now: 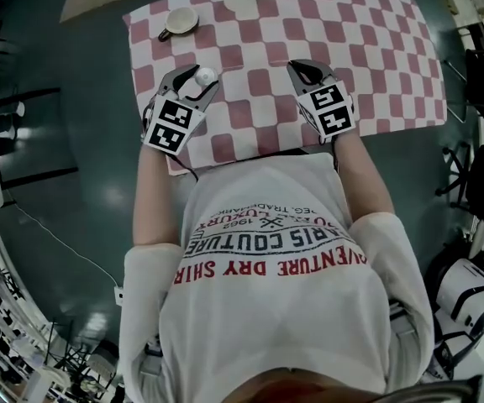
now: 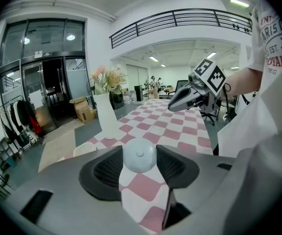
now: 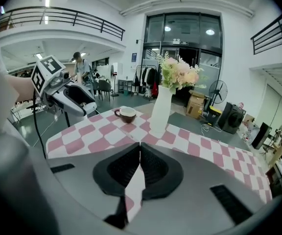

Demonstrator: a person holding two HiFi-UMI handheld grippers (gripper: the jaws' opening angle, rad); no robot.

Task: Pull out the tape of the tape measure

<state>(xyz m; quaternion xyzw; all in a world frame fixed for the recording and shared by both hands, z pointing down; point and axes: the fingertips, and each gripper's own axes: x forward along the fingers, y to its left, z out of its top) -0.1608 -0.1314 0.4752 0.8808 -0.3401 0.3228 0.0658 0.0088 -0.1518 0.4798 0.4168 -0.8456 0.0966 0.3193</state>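
Nearest, at the worktop's (image 1: 376, 65) near edge, the person holds both tools over the pink-and-white check cloth. They are well apart and point away from the body and downward.

The left tongs (image 1: 200, 77) stand fairly wide and are clamped on the tape measure (image 2: 140, 154), which sits right at their tips with a pad touching it on either side. It is a pale, round case, so it shows no long axis. Its flat face, with a small button in the middle, is turned back toward the left gripper view's camera. I cannot make out where the tape leaves the case, nor whether the case rests on the cloth or hangs just above it.

The right tongs (image 3: 140, 148) are closed tip to tip with nothing between them.

Farther off, a brown cup (image 1: 179, 21) on its saucer sits near the far left corner. A tall white vase (image 3: 160, 109) of flowers stands upright at the far edge.
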